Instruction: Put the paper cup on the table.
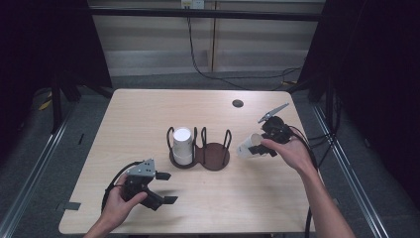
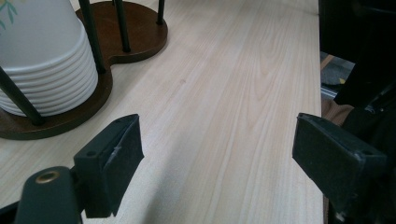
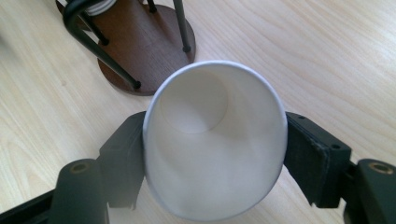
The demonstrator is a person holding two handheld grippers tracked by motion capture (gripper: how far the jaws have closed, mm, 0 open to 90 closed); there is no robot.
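Pale wood makes up the table [image 1: 148, 111], set on grey floor with dark curtains at both sides and a small black hole [image 1: 237, 103] near its far edge. At its middle stands the holder [image 1: 214, 157] — a dark brown two-ring base with thin black uprights — and everything else is placed from it. Its left ring carries a stack [image 1: 182, 145] of white cups, mouths down, rims layered like ribs in the left gripper view [image 2: 46, 88]; its right ring has a bare base. Right of the holder, the right hand [image 1: 292, 153] reaches in from the near right with its forearm slanting up, and the right gripper [image 1: 258, 147] points toward the holder. Its jaws pinch a single white cup [image 3: 215, 144] by the sides, tilted, its mouth squeezed to an oval facing the camera in the right gripper view. Near-left of the holder, the left hand [image 1: 119, 206] holds the left gripper [image 1: 166, 187] low over the table, jaws spread wide with only bare wood between them. Open tabletop lies in front of the holder and along the near edge.
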